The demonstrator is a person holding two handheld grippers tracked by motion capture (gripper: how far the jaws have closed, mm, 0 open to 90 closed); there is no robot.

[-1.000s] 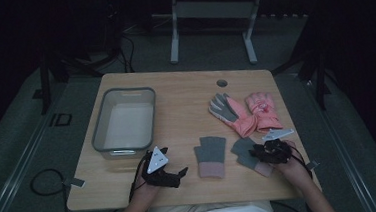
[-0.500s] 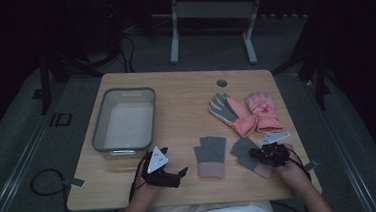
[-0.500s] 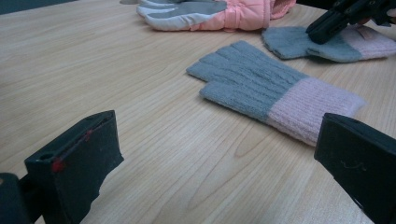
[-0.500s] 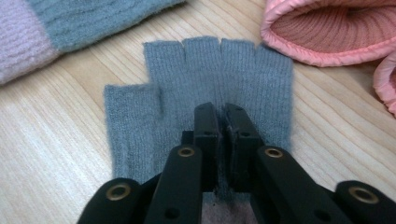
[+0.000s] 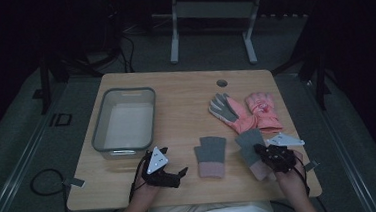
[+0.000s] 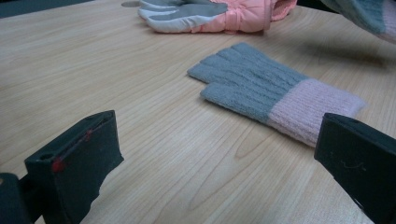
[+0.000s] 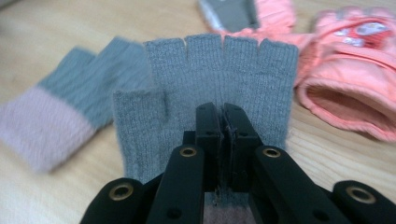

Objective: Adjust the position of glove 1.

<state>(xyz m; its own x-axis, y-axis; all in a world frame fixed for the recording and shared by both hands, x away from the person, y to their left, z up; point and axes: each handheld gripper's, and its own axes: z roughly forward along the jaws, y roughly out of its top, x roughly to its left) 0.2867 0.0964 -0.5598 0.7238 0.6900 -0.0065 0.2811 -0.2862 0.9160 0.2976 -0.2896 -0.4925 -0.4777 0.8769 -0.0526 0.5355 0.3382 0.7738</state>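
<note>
Now: right gripper (image 7: 222, 122) is clenched on a grey glove (image 7: 210, 79), its jaws having just been closing onto the knit near the cuff; the fabric is pinched between them. Left gripper (image 5: 167, 175) rests released at the table's (image 5: 175, 92) near edge, jaws wide apart, nothing between them.

Risks, as I judge them: the pinch takes only a thin fold of loose knit, so the glove could slide out if lifted fast. Hanging limp, it may also drag across its mate (image 5: 211, 156) or the pink gloves (image 5: 259, 112) and shift them.

Held glove: fingerless, ribbed grey knit, four short finger stubs and a thumb stub, pink cuff partly hidden by the jaws. In the high view it sits at the table's near right, just beside the mate, well apart from the bin (image 5: 99, 137).
</note>
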